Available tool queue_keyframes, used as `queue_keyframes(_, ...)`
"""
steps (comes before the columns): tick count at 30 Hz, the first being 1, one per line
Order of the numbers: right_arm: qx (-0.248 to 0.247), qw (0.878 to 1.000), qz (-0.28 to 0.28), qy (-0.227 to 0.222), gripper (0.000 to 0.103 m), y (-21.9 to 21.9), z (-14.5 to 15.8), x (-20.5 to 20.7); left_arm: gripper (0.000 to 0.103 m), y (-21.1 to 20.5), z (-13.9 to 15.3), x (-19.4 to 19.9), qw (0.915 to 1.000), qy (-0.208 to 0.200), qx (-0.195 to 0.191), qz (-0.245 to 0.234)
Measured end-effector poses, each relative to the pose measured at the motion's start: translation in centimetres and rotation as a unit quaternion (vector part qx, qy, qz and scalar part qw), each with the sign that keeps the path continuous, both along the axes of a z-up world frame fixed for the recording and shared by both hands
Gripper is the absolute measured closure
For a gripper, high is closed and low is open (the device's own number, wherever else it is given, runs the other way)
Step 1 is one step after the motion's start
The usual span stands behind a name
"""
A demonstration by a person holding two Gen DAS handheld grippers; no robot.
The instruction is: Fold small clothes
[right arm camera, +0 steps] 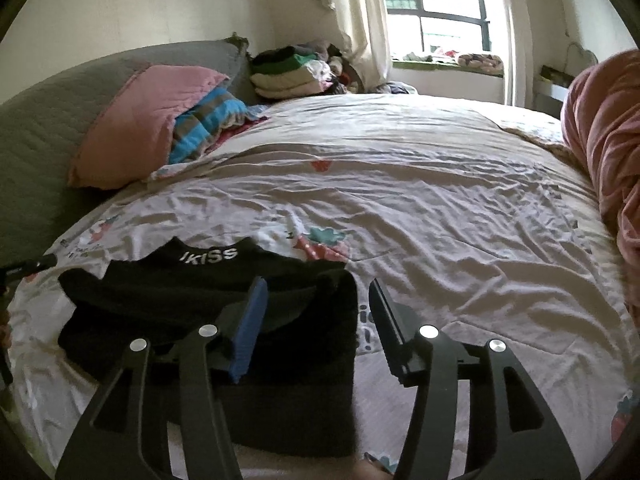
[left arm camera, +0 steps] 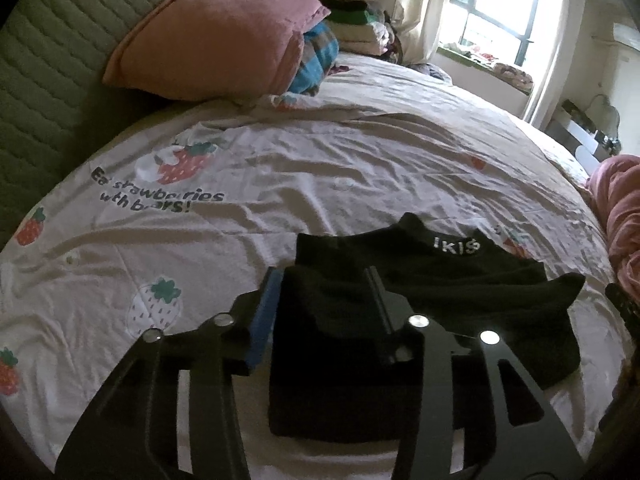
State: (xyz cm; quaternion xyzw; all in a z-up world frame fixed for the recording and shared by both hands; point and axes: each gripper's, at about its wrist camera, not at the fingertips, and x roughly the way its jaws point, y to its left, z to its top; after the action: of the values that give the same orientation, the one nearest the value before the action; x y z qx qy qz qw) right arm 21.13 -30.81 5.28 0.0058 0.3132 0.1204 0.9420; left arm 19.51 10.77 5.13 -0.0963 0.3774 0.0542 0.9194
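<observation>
A small black garment (left arm camera: 440, 276) with white "IKISS" lettering at its collar lies partly folded on the strawberry-print bedsheet (left arm camera: 280, 184). My left gripper (left arm camera: 324, 280) is open, its fingers standing either side of the garment's left folded part, just above it. In the right wrist view the same garment (right arm camera: 180, 292) lies at the lower left. My right gripper (right arm camera: 316, 292) is open over the garment's right edge, its left finger (right arm camera: 252, 320) over the cloth and its right finger (right arm camera: 388, 324) over the bare sheet (right arm camera: 440, 220).
A pink pillow (left arm camera: 216, 36) and a blue striped cloth (left arm camera: 316, 60) lie at the green headboard (left arm camera: 48, 60). A stack of folded clothes (right arm camera: 292, 68) sits at the far corner. A pink blanket (right arm camera: 600, 128) lies along the bed's right side.
</observation>
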Motion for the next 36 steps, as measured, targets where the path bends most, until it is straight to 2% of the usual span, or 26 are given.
queue_keyframes(2, -0.004, 1.000, 0.010, -0.005, 0.051, 0.4, 0.2, -0.8, 0.050, -0.4, 0.3, -0.5, 1.0000, -0.005, 0.000, -0.003)
queue_keyframes(6, -0.007, 1.000, 0.025, -0.006, 0.051, 1.0, 0.1, -2.0, 0.043, -1.2, 0.5, -1.3, 0.9998, -0.014, 0.006, -0.009)
queue_keyframes(9, -0.008, 0.999, 0.037, -0.001, 0.051, 1.6, -0.2, -2.7, 0.040, -1.8, 0.6, -1.9, 0.9997, -0.019, 0.004, -0.017)
queue_keyframes(15, -0.020, 0.998, 0.064, 0.013, 0.052, 3.1, -1.3, -3.7, 0.040, -3.3, -0.4, -2.8, 0.9991, -0.002, -0.002, -0.041)
queue_keyframes(17, -0.021, 0.997, 0.076, 0.018, 0.054, 3.7, -1.7, -4.1, 0.046, -3.8, -1.0, -3.0, 0.9988, 0.006, 0.001, -0.049)
queue_keyframes(19, -0.024, 0.995, 0.090, 0.028, 0.064, 4.3, -2.3, -4.1, 0.072, -4.2, -2.0, -3.1, 0.9980, 0.021, 0.003, -0.059)
queue_keyframes(21, -0.032, 0.993, 0.105, 0.038, 0.076, 5.2, -3.0, -4.3, 0.091, -4.5, -3.2, -3.0, 0.9970, 0.040, 0.003, -0.066)
queue_keyframes(22, -0.037, 0.992, 0.110, 0.043, 0.078, 5.5, -3.4, -4.4, 0.095, -4.7, -3.9, -3.0, 0.9965, 0.049, 0.007, -0.068)
queue_keyframes(30, -0.084, 0.988, 0.089, 0.097, 0.083, 6.7, -7.0, -2.1, 0.095, -4.5, -7.5, -2.0, 0.9942, 0.084, 0.038, -0.055)
queue_keyframes(36, -0.091, 0.985, 0.077, 0.121, 0.083, 7.3, -9.0, 1.2, 0.094, -4.2, -7.6, -0.5, 0.9944, 0.081, 0.049, -0.048)
